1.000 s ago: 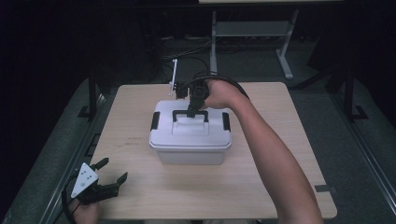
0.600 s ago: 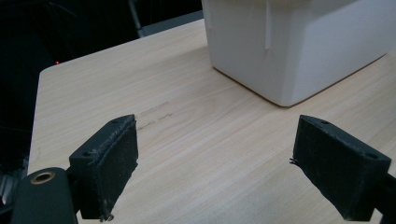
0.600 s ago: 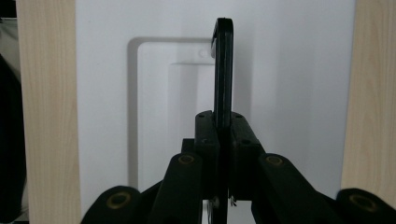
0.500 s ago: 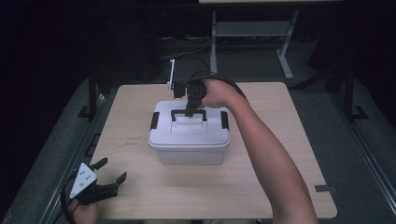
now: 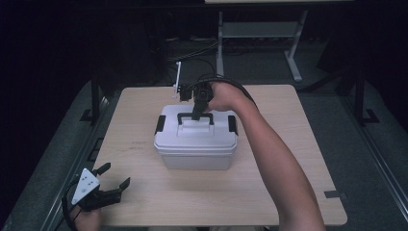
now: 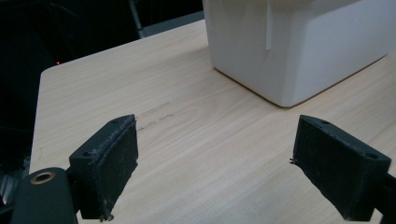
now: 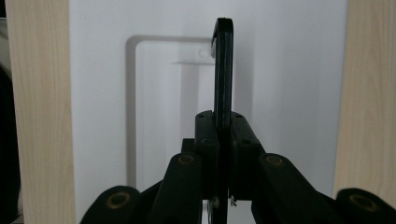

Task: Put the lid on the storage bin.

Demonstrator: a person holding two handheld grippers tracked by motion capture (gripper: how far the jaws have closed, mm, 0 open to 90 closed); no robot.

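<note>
The white box (image 5: 196,139) sits at the middle of the desk (image 5: 288,159), its black handle (image 5: 195,116) running across the lid from one side latch toward the other. The right gripper (image 5: 197,114) comes down from above the box with its fingers (image 7: 208,135) clamped flat on that handle (image 7: 222,70), pads on its two faces, so a lift would go straight up from the box. The left gripper (image 5: 114,176) rests well apart from the box, at the desk's near left corner, fingers (image 6: 109,163) spread on nothing.
</note>
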